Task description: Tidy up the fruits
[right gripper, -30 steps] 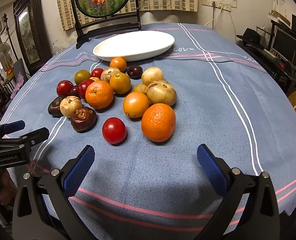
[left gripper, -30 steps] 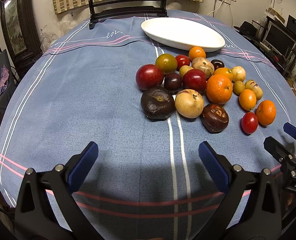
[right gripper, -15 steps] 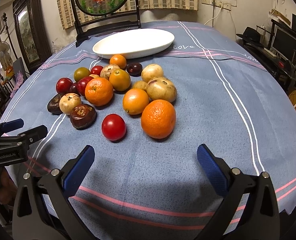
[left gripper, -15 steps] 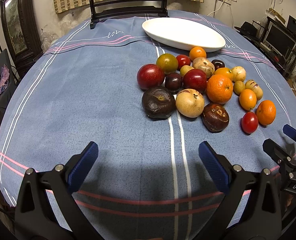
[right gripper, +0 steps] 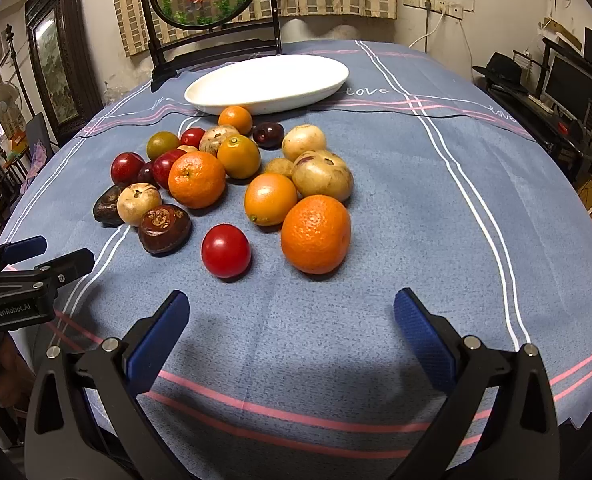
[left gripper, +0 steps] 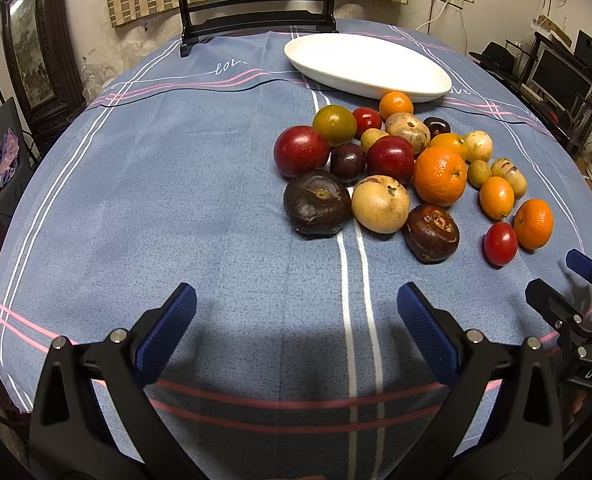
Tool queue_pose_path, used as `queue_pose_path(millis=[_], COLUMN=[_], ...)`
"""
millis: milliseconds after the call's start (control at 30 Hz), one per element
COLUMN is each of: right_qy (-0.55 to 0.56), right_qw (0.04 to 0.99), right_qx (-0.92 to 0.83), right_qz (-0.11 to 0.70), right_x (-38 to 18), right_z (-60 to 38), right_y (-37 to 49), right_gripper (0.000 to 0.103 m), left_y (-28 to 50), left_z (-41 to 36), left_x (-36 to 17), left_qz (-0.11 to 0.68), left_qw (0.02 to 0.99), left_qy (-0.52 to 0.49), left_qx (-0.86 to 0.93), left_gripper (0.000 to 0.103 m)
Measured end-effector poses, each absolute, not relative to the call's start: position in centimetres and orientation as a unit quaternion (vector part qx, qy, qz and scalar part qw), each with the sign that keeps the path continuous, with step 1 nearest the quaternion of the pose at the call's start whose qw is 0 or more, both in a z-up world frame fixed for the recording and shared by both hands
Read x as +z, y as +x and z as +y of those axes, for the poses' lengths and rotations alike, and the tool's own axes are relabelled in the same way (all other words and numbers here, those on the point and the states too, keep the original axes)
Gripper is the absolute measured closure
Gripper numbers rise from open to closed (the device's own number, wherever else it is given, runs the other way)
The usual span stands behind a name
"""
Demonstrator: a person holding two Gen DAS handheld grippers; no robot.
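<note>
Left wrist view: the left gripper (left gripper: 296, 320) hangs over a blue striped tablecloth (left gripper: 156, 200) at the near edge of the table, its two blue-padded fingers (left gripper: 168, 332) spread wide with nothing between them. Beyond it, to the right, lies a loose cluster of fruit. Nearest are a dark wrinkled fruit (left gripper: 317, 203), a pale tan fruit (left gripper: 380, 203) touching its right side, and a brown fruit (left gripper: 431, 233) further right. Behind them sit a large orange (left gripper: 440, 176) and several red, purple and green fruits. A white oval plate (left gripper: 368, 66) rests at the far side, just beyond the cluster.

Right wrist view: the right gripper (right gripper: 292, 324) is also wide open and holds nothing, hovering above the cloth near the table's near edge. Closest ahead are a red tomato (right gripper: 226, 251) and, to its right, a big orange (right gripper: 316, 233), apart from each other. The plate (right gripper: 268, 84) lies at the far side, with a small orange fruit (right gripper: 235, 119) just in front of its rim.
</note>
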State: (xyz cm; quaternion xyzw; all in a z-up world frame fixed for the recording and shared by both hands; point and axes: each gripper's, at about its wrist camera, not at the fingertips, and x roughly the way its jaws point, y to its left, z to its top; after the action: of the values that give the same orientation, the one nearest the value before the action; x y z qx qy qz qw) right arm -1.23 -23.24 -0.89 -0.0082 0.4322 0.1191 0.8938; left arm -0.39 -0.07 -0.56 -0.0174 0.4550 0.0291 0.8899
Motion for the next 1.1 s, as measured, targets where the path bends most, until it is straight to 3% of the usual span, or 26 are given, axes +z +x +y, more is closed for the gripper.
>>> queue_pose_path(millis=[600, 767, 900, 967, 1033, 1100], right_qy=[-0.007, 0.010, 0.012, 0.013, 0.009, 0.001], right_qw=[0.893, 0.896, 0.893, 0.891, 0.891, 0.891], right_qx=[0.120, 0.126, 0.125, 0.122, 0.116, 0.115], right_qz=[0.434, 0.426, 0.432, 0.436, 0.439, 0.440], right_x=[-1.0, -0.8, -1.2, -1.3, -1.4, -1.2], right_z=[-23.4, -24.1, -24.4, -24.7, -24.8, -25.0], right_y=[-1.2, -1.1, -0.7, -0.5, -0.4, -0.2], right_gripper=[0.001, 0.001, 0.001, 0.001, 0.001, 0.001], left_y=[2.4, 4.1, 5.9, 6.5, 6.5, 6.3], left_z=[0.7, 0.8, 0.7, 0.7, 0.3, 0.2], left_x=[-1.8, -2.6, -2.6, -2.4, -2.1, -2.0], left_qz=[0.459, 0.476, 0.480, 0.473, 0.460, 0.458], left_qw=[0.888, 0.880, 0.877, 0.881, 0.888, 0.889], left_qy=[-0.002, 0.004, 0.008, 0.004, 0.008, 0.009], left_qx=[0.030, 0.017, 0.006, -0.004, -0.017, -0.016], left_gripper=[0.002, 0.012, 0.013, 0.027, 0.058, 0.058])
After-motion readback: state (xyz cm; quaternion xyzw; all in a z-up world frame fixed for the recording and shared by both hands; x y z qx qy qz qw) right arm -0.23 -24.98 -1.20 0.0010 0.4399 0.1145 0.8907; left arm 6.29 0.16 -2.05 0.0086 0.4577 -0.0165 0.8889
